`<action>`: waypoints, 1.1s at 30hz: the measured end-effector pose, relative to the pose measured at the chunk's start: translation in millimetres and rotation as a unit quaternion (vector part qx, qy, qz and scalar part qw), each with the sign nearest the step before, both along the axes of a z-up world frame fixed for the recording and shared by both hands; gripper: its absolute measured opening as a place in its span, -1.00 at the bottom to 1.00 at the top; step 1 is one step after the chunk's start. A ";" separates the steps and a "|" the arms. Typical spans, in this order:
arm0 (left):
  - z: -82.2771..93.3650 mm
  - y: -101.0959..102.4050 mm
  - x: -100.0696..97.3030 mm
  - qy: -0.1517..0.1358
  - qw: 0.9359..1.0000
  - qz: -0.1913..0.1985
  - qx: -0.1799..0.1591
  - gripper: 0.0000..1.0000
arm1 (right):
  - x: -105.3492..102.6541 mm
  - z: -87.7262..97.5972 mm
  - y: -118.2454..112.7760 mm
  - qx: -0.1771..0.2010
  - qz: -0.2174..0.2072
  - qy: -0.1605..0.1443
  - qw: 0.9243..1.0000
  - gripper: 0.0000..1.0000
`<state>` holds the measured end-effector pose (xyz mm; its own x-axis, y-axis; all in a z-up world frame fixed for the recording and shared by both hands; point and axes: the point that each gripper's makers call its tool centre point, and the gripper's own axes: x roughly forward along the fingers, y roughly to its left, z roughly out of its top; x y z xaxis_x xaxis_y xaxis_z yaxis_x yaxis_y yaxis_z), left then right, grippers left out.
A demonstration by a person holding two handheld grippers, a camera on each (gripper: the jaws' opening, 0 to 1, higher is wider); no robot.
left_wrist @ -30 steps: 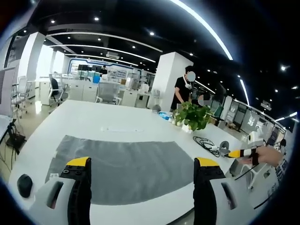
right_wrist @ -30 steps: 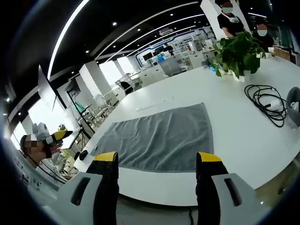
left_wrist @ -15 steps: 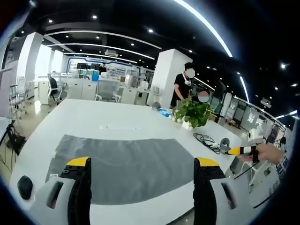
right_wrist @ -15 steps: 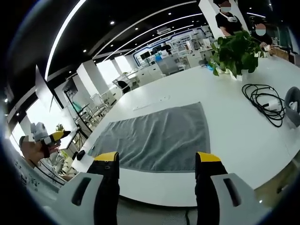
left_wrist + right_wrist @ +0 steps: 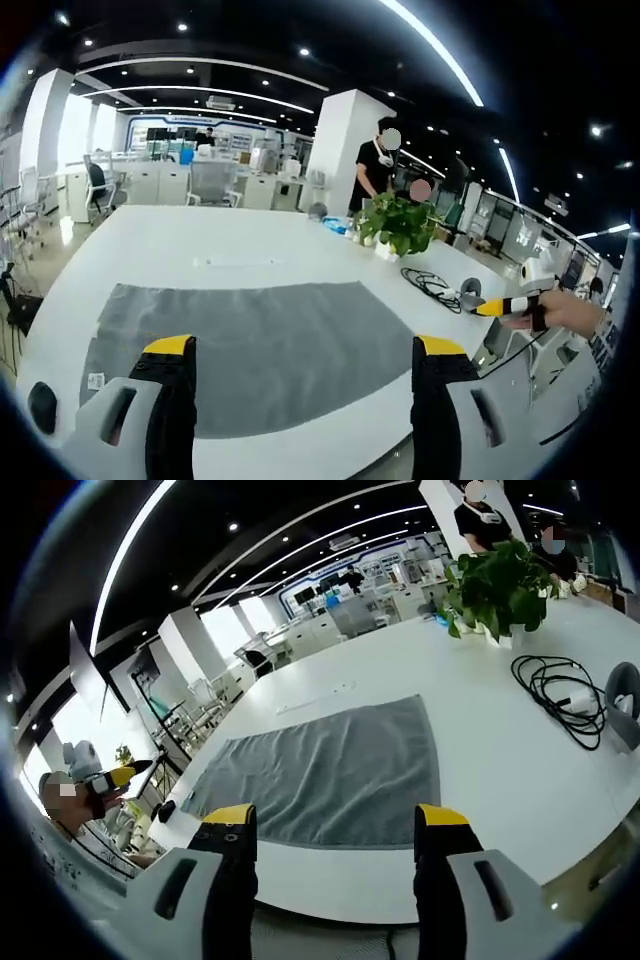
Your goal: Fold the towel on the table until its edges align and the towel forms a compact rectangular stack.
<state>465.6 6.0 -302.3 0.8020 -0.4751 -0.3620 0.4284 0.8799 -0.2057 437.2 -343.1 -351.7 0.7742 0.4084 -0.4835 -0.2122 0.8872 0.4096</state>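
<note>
- Towel (image 5: 250, 350) flat, unfolded on white table (image 5: 150, 245).
- L gripper (image 5: 300, 352) & R gripper (image 5: 328, 815): jaws wide, empty, above near edge.
- Grab both near corners evenly, fold straight across.

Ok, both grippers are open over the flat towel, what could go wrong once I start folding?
1. The towel lies near the table's front edge; a pull toward you may drag it off.
2. The cable and the plant sit beyond the towel's right end; the right gripper swinging wide might snag them.
3. If the left gripper pinches off the corner, edges won't align.
</note>
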 end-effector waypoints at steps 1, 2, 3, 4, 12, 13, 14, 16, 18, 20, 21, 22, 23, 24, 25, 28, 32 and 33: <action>-3.3 2.6 3.0 0.001 1.000 -0.002 0.000 0.82 | 0.8 -0.2 -1.0 -0.001 0.000 0.001 1.000 0.25; -5.4 -0.6 4.5 0.001 1.000 -0.007 0.000 0.82 | 2.5 -0.9 -3.4 -0.001 -0.001 0.001 1.000 0.25; -5.9 -4.4 4.7 0.002 1.000 -0.010 0.000 0.81 | 3.8 -1.1 -5.0 -0.002 -0.001 0.001 1.000 0.25; -7.2 -8.9 5.6 0.002 1.000 -0.014 0.000 0.81 | 5.9 -1.4 -7.5 -0.004 -0.001 0.001 1.000 0.25; -13.4 -53.3 5.4 0.005 0.998 -0.059 0.006 0.76 | 25.4 1.7 -20.7 -0.009 0.000 -0.004 1.000 0.21; -14.8 -58.0 5.6 0.006 0.998 -0.064 0.009 0.76 | 28.7 2.2 -22.1 -0.009 0.001 -0.005 1.000 0.21; -16.0 -62.4 5.5 0.006 0.998 -0.069 0.012 0.75 | 30.9 1.9 -23.4 -0.009 0.001 -0.006 1.000 0.20; -19.0 -73.7 5.7 0.007 0.996 -0.083 0.013 0.73 | 35.7 1.8 -25.8 -0.010 0.004 -0.007 1.000 0.19; -21.6 -85.3 5.6 0.009 0.995 -0.097 0.015 0.70 | 41.1 1.7 -28.1 -0.013 0.006 -0.007 1.000 0.19; -24.7 -96.0 6.4 0.012 0.994 -0.109 0.017 0.68 | 47.3 1.9 -31.2 -0.018 0.010 -0.008 1.000 0.18; -25.2 -100.3 7.0 0.012 0.993 -0.113 0.018 0.68 | 49.6 1.7 -32.2 -0.020 0.013 -0.009 1.000 0.18; -26.6 -106.6 7.7 0.012 0.992 -0.120 0.020 0.67 | 52.8 1.2 -33.3 -0.022 0.015 -0.008 1.000 0.18; -28.4 -109.9 8.3 0.013 0.992 -0.125 0.021 0.66 | 54.9 0.9 -34.0 -0.023 0.017 -0.009 1.000 0.18; -29.9 -116.2 9.3 0.012 0.991 -0.134 0.024 0.65 | 58.0 0.7 -34.1 -0.025 0.018 -0.009 0.999 0.18; -30.5 -119.8 10.2 0.012 0.990 -0.138 0.026 0.65 | 60.2 0.4 -34.6 -0.026 0.019 -0.009 0.999 0.17; -36.0 -134.7 13.5 0.010 0.986 -0.159 0.039 0.62 | 72.3 -3.2 -39.1 -0.033 0.027 -0.009 0.999 0.17; -44.7 -153.5 13.5 0.011 0.980 -0.190 0.057 0.55 | 86.2 -2.3 -40.0 -0.038 0.037 -0.014 0.998 0.16; -49.2 -159.3 13.6 0.012 0.978 -0.200 0.065 0.53 | 91.4 -1.8 -40.5 -0.040 0.040 -0.017 0.998 0.15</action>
<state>479.3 -153.3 -351.5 0.5522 -0.6980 -0.4559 0.7398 0.6624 -0.1180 528.6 -383.6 -353.6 0.7566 0.4307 -0.4921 -0.2962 0.8966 0.3292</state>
